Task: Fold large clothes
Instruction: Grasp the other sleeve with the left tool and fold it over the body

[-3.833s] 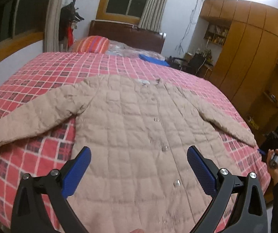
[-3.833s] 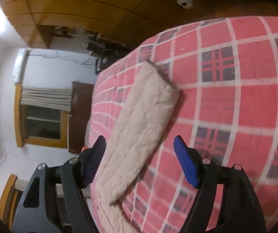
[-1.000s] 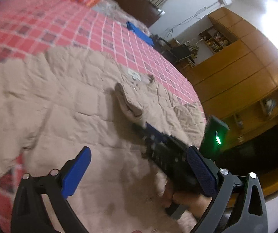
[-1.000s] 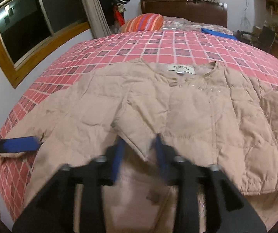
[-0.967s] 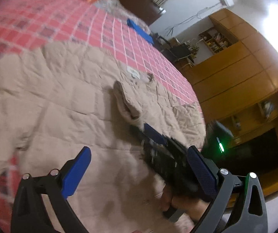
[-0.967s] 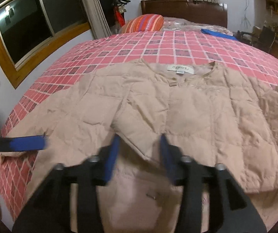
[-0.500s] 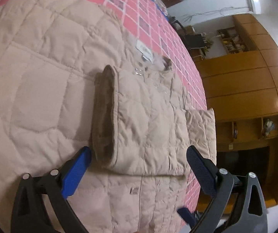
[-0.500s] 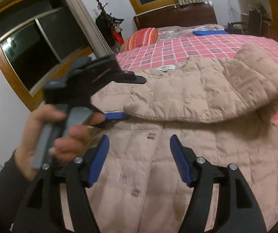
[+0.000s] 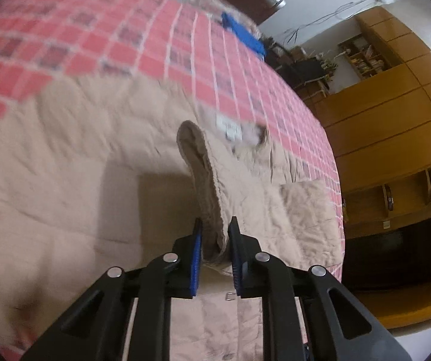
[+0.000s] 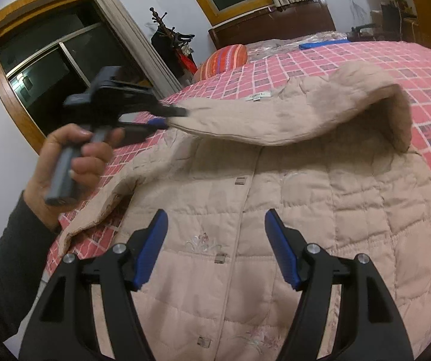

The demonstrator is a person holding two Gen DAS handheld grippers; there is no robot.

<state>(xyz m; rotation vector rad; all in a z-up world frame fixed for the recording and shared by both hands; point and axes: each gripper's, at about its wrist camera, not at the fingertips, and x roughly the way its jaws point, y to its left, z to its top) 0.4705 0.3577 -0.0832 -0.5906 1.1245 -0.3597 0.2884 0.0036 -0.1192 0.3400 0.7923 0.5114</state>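
While the quilted beige jacket (image 10: 290, 210) lies front-up on the red plaid bedspread (image 9: 95, 45), the left gripper (image 9: 215, 240) pinches the cuff of the right sleeve (image 10: 290, 120), which arcs across the chest ahead of the claw. Only the right wrist view shows the hand (image 10: 71, 162) gripping that tool's handle. The right gripper (image 10: 215, 240) hovers spread above the button placket, holding nothing.

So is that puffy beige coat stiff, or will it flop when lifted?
Probably floppy: the beige quilted coat has a sleeve sagging between the left claw and its shoulder. Likely light, since one pinch lifts it.
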